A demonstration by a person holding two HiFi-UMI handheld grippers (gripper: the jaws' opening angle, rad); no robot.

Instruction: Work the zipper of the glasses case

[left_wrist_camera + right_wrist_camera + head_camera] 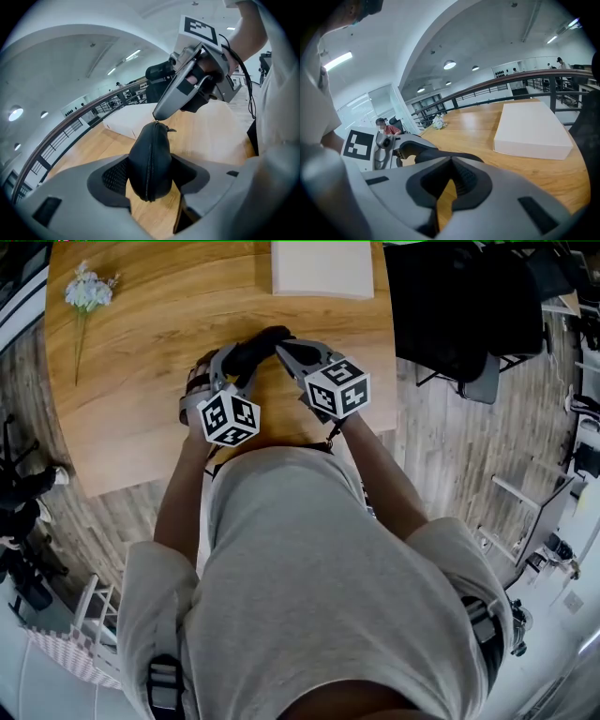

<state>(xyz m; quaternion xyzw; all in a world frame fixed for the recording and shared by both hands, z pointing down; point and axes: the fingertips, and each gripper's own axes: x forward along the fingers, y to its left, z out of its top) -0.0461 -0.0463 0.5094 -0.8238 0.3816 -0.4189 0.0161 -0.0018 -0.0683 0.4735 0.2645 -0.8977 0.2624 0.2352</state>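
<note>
The black glasses case (150, 159) is standing on end, clamped between the jaws of the left hand-held gripper (150, 177), with its rounded lower end hanging over the wooden counter (206, 136). Its zipper (149, 180) is running down the middle of the near side, looking closed. A small metal pull (170, 129) is sticking out at the top end, where the closed tip of the right hand-held gripper (159, 113) is touching the case.

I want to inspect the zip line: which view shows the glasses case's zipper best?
Left gripper view: the zipper runs down the glasses case, facing the camera. The head view shows only the case's dark top; the right gripper view only a dark sliver of it.
</note>
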